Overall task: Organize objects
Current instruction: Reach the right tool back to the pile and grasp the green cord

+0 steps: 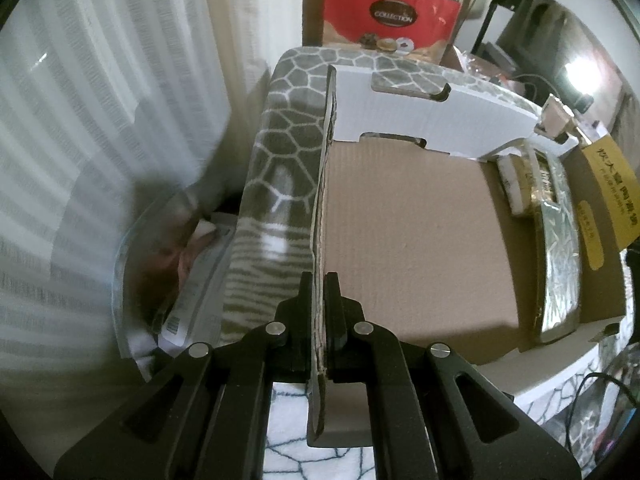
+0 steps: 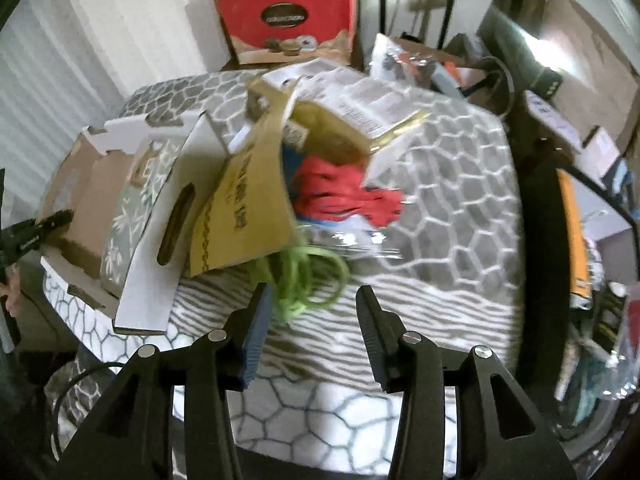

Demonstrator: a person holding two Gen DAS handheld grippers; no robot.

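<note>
My left gripper (image 1: 319,280) is shut on the left wall (image 1: 320,208) of an open cardboard box (image 1: 408,240); the box floor is bare brown, with a silver patterned packet (image 1: 560,256) lying along its right side. In the right wrist view the same box (image 2: 100,184) sits at the left, with the left gripper's tip (image 2: 52,220) on its edge. My right gripper (image 2: 312,300) is open and empty above the patterned blanket, just before a coil of green cord (image 2: 308,280). Behind lie a yellow-brown paper bag (image 2: 244,208), a red cloth (image 2: 340,192) and a white printed box (image 2: 360,100).
The box rests on a bed covered by a grey and white patterned blanket (image 2: 460,184). A red "Collection" box (image 1: 388,12) stands behind the bed. White curtains (image 1: 100,100) hang at the left. Cluttered shelves and cables (image 2: 580,160) are at the right.
</note>
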